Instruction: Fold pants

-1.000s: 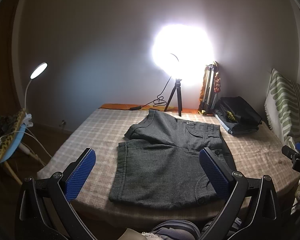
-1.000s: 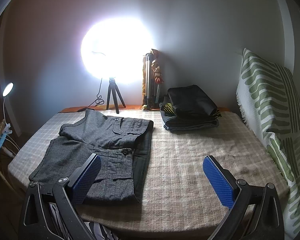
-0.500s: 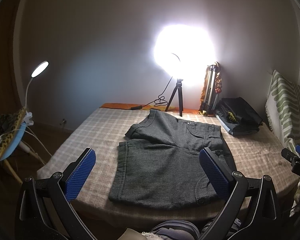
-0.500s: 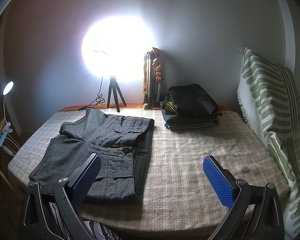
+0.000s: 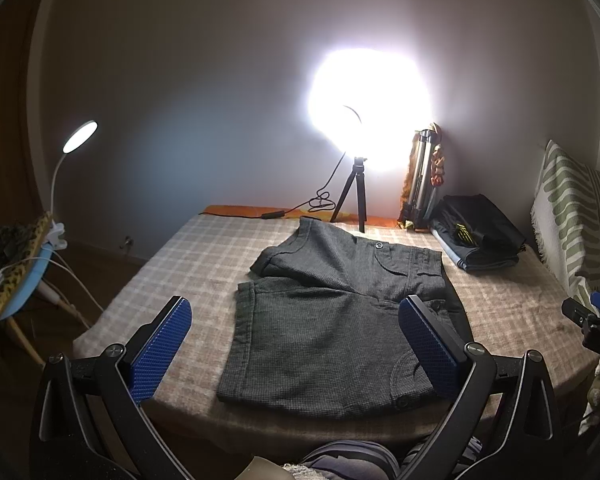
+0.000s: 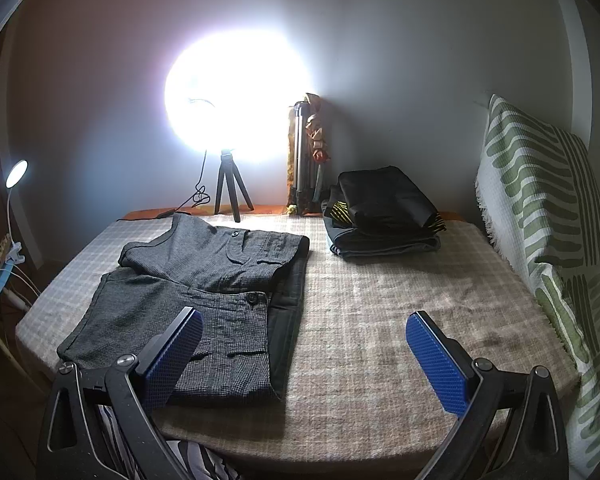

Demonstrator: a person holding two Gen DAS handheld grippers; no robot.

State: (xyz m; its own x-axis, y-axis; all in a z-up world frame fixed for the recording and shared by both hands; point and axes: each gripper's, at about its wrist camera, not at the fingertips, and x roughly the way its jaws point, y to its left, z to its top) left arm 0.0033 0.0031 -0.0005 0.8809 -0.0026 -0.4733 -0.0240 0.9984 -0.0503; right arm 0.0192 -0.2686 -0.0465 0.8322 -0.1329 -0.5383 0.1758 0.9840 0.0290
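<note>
While both sets of fingers hang wide apart over the near edge of the bed (image 5: pixel 204 248) and hold nothing, the grey shorts (image 5: pixel 332 320) lie flat on the checked cover ahead of you, untouched. Your left gripper (image 5: pixel 296 348) looks almost straight along them: the near leg fills the space between its blue pads, hem to your left and waistband to your right. So the garment's long axis runs across you, left to right, with the second leg lying farther off toward the wall. Your right gripper (image 6: pixel 304 356) sits off to the side; in its view the shorts (image 6: pixel 192 296) lie ahead and to the left, with only its left pad over the near waistband corner and bare cover before the rest. The left one is plainly the nearer to the cloth, and the hem side is its to take; the waistband end falls to the right.

The right view shows what the left hides behind a pad: the dark inner lining of the waistband (image 6: pixel 288 308) turned out along the right edge, and the buttoned pockets. It also gives a clearer look at the stack of folded dark clothes (image 6: pixel 384 216) near the wall, well apart from the shorts. The left view alone shows the whole hem edge.
</note>
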